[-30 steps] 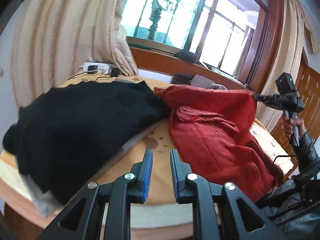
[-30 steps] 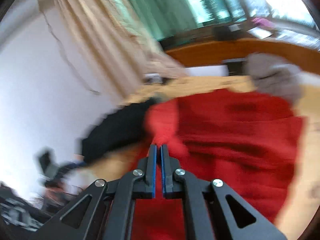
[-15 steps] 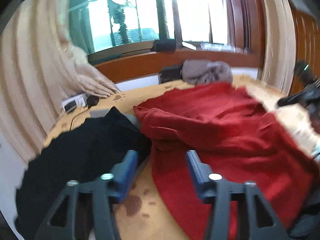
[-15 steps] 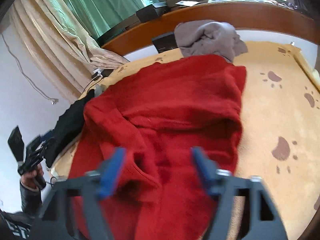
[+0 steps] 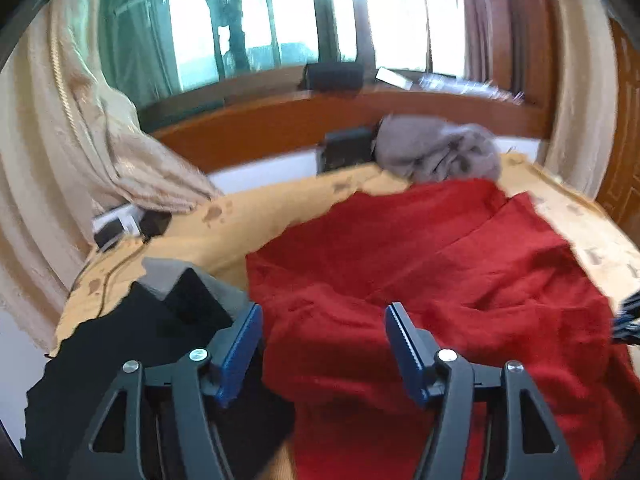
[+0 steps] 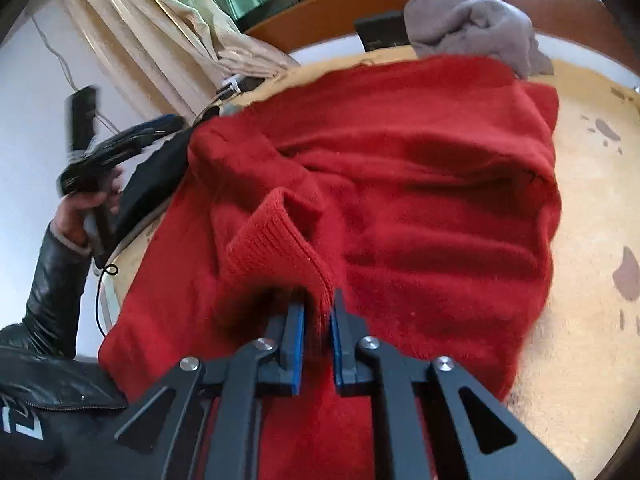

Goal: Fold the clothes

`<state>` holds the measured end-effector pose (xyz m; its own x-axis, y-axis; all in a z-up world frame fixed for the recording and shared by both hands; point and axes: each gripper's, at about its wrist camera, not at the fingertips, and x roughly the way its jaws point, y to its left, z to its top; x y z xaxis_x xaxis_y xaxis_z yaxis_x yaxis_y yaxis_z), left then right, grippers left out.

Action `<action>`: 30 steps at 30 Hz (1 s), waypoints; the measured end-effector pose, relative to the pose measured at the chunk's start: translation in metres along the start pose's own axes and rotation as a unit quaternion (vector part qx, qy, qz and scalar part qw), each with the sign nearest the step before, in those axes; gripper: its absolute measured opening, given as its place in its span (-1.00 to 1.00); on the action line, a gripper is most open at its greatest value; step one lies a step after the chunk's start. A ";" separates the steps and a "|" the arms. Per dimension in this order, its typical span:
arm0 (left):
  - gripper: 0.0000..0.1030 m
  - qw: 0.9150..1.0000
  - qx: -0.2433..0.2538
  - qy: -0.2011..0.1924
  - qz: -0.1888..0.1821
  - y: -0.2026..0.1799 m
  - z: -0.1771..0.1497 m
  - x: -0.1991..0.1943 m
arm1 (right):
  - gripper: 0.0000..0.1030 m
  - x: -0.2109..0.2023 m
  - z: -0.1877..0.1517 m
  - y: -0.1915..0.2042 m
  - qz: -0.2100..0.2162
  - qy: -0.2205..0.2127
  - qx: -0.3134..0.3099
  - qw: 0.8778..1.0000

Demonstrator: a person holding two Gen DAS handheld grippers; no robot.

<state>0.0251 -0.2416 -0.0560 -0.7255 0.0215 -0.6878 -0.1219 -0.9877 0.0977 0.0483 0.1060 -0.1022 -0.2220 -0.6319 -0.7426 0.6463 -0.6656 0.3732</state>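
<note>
Red sweater (image 6: 420,168) on the bed, cuff pinched in the closing right gripper (image 6: 318,312)

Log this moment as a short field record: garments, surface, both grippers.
surface: yellow paw-print blanket
red sweater: spread across the blanket, ribbed cuff raised
black garment: beside the sweater's edge
grey garment: bunched at the far edge
right gripper: jaws closing on the cuff's edge
left gripper: jaws opening, nothing gripped, above the sweater's edge
</note>
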 end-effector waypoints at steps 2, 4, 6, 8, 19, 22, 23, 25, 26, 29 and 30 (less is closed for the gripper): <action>0.27 0.998 0.028 0.043 0.042 -0.005 -0.004 0.032 | -0.83 -0.015 0.004 0.005 0.004 -0.025 -0.007 1.000; 0.28 0.993 0.050 0.075 0.082 -0.008 -0.012 0.056 | -0.88 -0.037 0.011 0.008 -0.014 -0.058 -0.013 0.998; 0.35 0.993 0.046 0.069 0.082 -0.006 -0.018 0.061 | -0.88 -0.058 0.020 0.009 -0.046 -0.093 -0.021 0.994; 0.38 0.994 0.036 0.063 0.087 -0.003 -0.020 0.059 | -0.88 -0.074 0.029 0.008 -0.079 -0.124 -0.026 0.989; 0.42 0.997 -0.048 0.023 0.058 0.029 -0.014 0.041 | -0.88 -0.029 0.058 -0.057 -0.175 -0.105 0.020 0.979; 0.42 0.995 -0.096 0.017 0.014 0.045 -0.002 0.032 | -0.88 -0.011 0.053 -0.066 -0.164 -0.085 0.030 0.982; 0.42 0.995 -0.103 0.015 0.007 0.049 0.004 0.031 | -0.88 -0.007 0.052 -0.069 -0.160 -0.080 0.033 0.983; 0.46 0.994 -0.105 0.019 -0.017 0.049 0.014 0.034 | -0.88 -0.004 0.051 -0.074 -0.152 -0.083 0.042 0.984; 0.48 0.994 -0.102 0.028 -0.030 0.048 0.018 0.038 | -0.88 -0.003 0.051 -0.076 -0.149 -0.085 0.046 0.984; 0.62 0.997 -0.057 0.055 -0.015 0.029 0.026 0.059 | -0.88 0.001 0.050 -0.079 -0.140 -0.088 0.052 0.985; 0.62 0.997 -0.034 0.065 0.001 0.021 0.026 0.067 | -0.88 0.003 0.049 -0.080 -0.137 -0.086 0.052 0.985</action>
<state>-0.0439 -0.2569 -0.0811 -0.6309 0.0034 -0.7759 -0.0712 -0.9960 0.0534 -0.0397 0.1383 -0.1068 -0.5044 -0.4751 -0.7210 0.4679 -0.8522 0.2342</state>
